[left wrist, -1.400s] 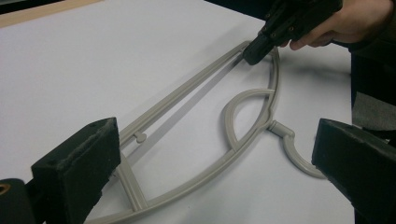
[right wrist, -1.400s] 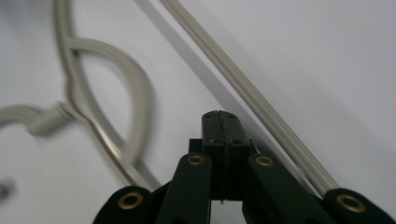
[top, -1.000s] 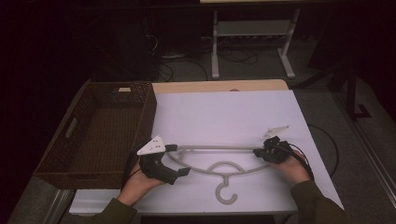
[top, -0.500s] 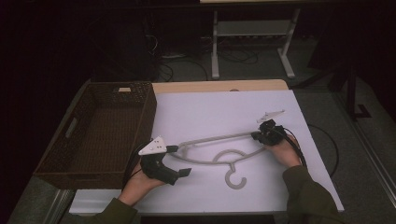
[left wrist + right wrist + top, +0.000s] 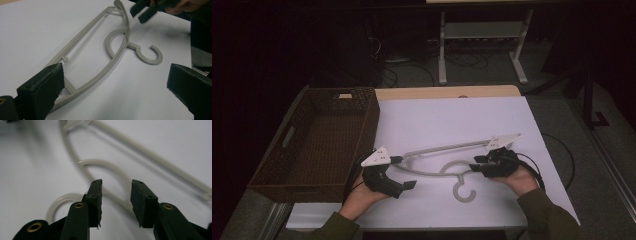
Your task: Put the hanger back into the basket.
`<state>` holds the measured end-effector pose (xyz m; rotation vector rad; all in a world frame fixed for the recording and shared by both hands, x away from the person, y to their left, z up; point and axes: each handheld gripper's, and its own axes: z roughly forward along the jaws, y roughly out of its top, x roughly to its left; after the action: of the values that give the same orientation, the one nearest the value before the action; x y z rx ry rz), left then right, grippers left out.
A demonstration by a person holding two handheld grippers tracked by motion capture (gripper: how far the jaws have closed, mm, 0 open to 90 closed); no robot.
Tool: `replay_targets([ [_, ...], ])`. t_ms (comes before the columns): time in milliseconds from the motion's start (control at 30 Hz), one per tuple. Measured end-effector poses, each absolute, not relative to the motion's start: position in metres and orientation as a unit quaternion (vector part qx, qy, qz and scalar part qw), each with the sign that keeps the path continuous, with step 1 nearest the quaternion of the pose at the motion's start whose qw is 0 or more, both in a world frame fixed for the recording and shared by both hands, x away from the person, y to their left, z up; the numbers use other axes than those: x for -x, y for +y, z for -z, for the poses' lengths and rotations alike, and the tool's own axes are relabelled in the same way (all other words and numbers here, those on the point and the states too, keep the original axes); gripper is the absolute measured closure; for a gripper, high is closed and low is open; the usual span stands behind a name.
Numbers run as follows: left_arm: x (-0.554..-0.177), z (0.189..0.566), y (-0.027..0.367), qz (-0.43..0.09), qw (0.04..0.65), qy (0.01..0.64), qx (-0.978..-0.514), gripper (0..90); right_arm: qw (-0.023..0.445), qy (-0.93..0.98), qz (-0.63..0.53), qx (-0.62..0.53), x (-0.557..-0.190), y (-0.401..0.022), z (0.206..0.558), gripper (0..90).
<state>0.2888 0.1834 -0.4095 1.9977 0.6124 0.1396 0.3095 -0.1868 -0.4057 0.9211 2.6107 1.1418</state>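
A grey plastic hanger (image 5: 437, 149) lies flat and slanted on the white table top (image 5: 452, 117), its hook (image 5: 464, 192) pointing toward me. My left gripper (image 5: 404, 172) stands wide open around the hanger's left end; in the left gripper view the hanger (image 5: 110, 67) runs off from beside the left jaw and nothing is clamped. My right gripper (image 5: 477, 165) hovers near the hanger's neck, a little short of its right end. In the right gripper view its own gripper (image 5: 116, 183) is open by a narrow gap, with the hanger's loop (image 5: 105, 163) behind it.
A dark wicker basket (image 5: 368, 127) stands along the table's left side, close to my left hand. A cable (image 5: 562, 150) loops off the right edge. Beyond the far edge are a metal stand (image 5: 482, 30) and floor cables.
The hanger's right end swung away from me, so it now lies slanted. My right gripper has let go and drawn back toward the neck. The left hand barely moved.
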Motion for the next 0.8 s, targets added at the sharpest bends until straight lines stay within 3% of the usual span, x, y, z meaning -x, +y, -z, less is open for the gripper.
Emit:
replay_targets([
  [233,-0.289,0.411,0.183,-0.058,0.497,0.253,-0.828,0.9,0.037,0.886,-0.378,-0.267,-0.274,-0.173,0.421,63.6],
  [400,-0.289,0.411,0.182,-0.057,0.497,0.253,-0.828,0.9,0.024,0.899,-0.366,-0.242,-0.267,-0.162,0.429,69.3],
  [800,-0.290,0.412,0.181,-0.056,0.496,0.251,-0.829,0.9,0.008,0.916,-0.344,-0.205,-0.264,-0.150,0.440,71.1],
])
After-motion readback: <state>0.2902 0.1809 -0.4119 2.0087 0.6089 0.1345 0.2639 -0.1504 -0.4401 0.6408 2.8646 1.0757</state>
